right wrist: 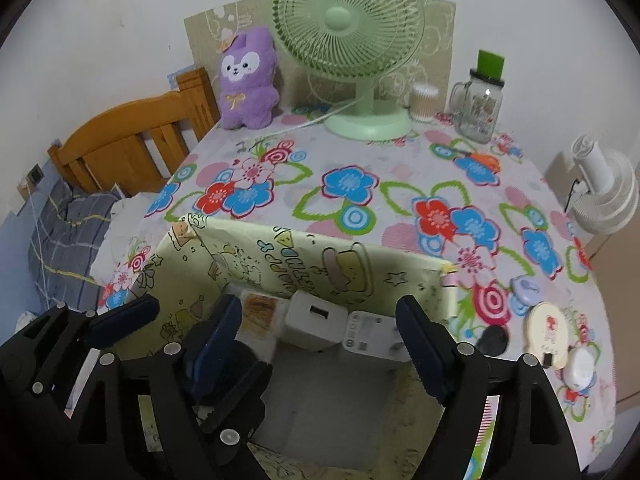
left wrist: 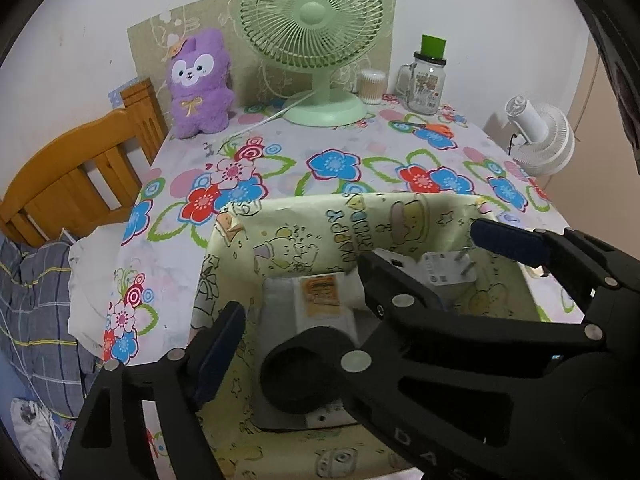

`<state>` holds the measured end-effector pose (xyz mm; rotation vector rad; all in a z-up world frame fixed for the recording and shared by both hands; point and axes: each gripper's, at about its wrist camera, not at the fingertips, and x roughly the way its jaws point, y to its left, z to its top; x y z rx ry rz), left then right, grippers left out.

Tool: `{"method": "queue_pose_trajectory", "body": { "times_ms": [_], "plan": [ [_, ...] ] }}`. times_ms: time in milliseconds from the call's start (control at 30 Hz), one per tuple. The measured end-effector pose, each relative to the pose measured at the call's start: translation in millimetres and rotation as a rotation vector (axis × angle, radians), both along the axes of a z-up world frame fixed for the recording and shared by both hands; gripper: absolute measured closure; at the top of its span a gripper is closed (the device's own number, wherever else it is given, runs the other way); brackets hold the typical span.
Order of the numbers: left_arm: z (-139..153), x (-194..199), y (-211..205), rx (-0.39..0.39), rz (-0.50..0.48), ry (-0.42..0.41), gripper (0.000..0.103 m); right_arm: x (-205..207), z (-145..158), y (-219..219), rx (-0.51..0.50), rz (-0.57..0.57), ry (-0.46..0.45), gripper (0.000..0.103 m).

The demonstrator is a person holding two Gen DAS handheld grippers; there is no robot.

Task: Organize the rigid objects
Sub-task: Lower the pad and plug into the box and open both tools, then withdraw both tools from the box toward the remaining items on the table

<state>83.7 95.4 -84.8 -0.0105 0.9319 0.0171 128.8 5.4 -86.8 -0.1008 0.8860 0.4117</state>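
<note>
An open box (left wrist: 360, 204) (right wrist: 224, 228) lined with yellow cartoon paper stands at the near edge of the flowered table. Inside lie two white chargers (right wrist: 312, 320) (right wrist: 370, 334), one of them showing as a pronged charger (left wrist: 450, 274), and a black hollow round object (left wrist: 304, 372) on a grey base with an orange label (left wrist: 322, 294). My left gripper (left wrist: 316, 340) hangs open over the black object without touching it. Open too, my right gripper (right wrist: 318, 338) (left wrist: 436, 252) straddles the chargers, pads clear of them. The two grippers crowd each other, which hides the left one's right finger.
Small items lie right of the box: a purple heart piece (right wrist: 526, 288), a cream round case (right wrist: 546, 330), a black disc (right wrist: 494, 340), a white gadget (right wrist: 578, 368). At the back stand a green fan (left wrist: 316, 40), purple plush (left wrist: 198, 84), glass mug (left wrist: 426, 84) and orange scissors (left wrist: 438, 128). A wooden bedhead (left wrist: 80, 176) is on the left.
</note>
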Motion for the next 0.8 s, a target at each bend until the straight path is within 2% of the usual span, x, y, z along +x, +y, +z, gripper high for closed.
{"method": "queue_pose_trajectory", "body": {
  "times_ms": [333, 800],
  "plan": [
    [17.3, -13.6, -28.2, 0.007, -0.038, -0.046, 0.013, -16.9, 20.7, -31.6, -0.008, -0.054, -0.057, 0.016],
    [34.0, -26.5, -65.3, 0.024, -0.067, -0.079, 0.011, -34.2, 38.3, -72.3, 0.001, -0.104, -0.089, 0.013]
  ]
}}
